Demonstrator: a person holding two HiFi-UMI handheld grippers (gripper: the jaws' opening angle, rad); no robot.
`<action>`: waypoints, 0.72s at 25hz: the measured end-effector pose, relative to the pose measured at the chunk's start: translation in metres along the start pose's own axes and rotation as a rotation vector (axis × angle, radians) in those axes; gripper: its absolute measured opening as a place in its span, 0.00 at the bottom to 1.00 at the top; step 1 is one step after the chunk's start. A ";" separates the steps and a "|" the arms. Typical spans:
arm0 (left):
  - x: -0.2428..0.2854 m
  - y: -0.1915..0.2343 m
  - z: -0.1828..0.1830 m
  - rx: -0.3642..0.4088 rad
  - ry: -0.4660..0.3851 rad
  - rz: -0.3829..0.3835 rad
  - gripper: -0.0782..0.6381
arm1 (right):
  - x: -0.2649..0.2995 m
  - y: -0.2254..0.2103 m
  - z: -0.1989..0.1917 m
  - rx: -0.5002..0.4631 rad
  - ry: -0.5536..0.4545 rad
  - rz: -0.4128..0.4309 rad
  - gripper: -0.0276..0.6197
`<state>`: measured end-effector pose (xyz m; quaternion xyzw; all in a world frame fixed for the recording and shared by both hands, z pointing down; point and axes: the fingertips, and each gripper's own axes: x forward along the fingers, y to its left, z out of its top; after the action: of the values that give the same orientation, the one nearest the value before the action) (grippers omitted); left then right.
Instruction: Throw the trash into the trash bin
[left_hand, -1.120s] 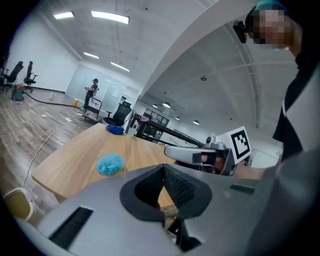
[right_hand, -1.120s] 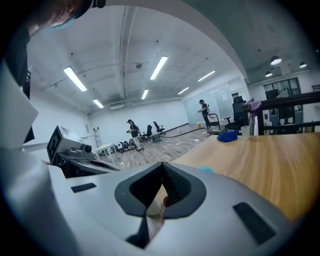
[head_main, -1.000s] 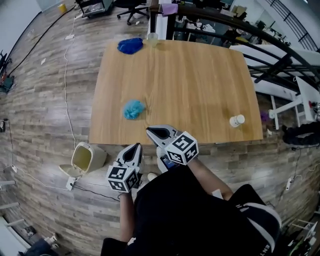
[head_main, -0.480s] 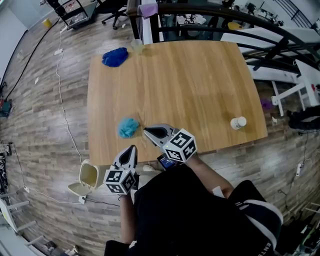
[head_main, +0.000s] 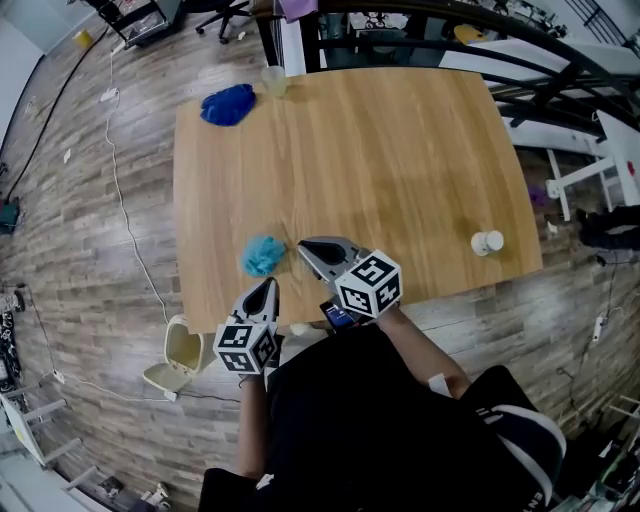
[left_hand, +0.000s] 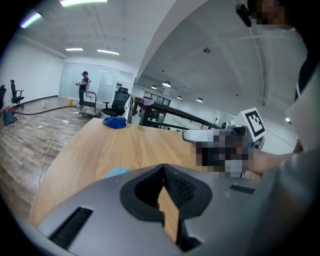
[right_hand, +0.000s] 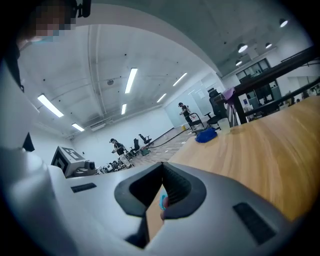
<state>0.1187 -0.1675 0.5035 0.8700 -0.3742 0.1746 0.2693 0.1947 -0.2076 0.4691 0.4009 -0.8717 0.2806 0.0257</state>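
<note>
A light-blue crumpled piece of trash (head_main: 265, 255) lies on the wooden table (head_main: 400, 160) near its front edge. My left gripper (head_main: 268, 285) is shut and empty, its tip just short of the trash, which shows over its jaws (left_hand: 116, 172). My right gripper (head_main: 303, 245) is also shut and empty, with its tip just right of the trash. A sliver of that blue (right_hand: 163, 201) shows through the gap behind its closed tips. The beige trash bin (head_main: 183, 352) stands open on the floor, left of me and below the table's front-left corner.
A dark-blue cloth (head_main: 228, 104) and a clear cup (head_main: 274, 80) sit at the table's far left corner. A small white bottle (head_main: 487, 242) stands near the front right edge. A cable (head_main: 120, 190) runs along the floor on the left. Chairs and railings stand behind the table.
Both grippers have moved forward over the table's front edge and closer to the light-blue trash. The bin now lies further behind and left of the left gripper.
</note>
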 end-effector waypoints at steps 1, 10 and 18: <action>-0.001 -0.001 -0.002 -0.007 0.005 -0.002 0.12 | 0.001 -0.002 -0.005 0.008 0.026 0.002 0.04; -0.041 0.035 -0.006 -0.062 -0.004 0.107 0.12 | 0.083 -0.028 -0.090 -0.431 0.498 0.016 0.16; -0.082 0.063 -0.024 -0.142 -0.018 0.220 0.12 | 0.145 -0.030 -0.161 -0.545 0.734 0.035 0.38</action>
<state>0.0154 -0.1442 0.5026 0.8039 -0.4813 0.1685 0.3060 0.0885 -0.2402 0.6576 0.2389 -0.8534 0.1649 0.4329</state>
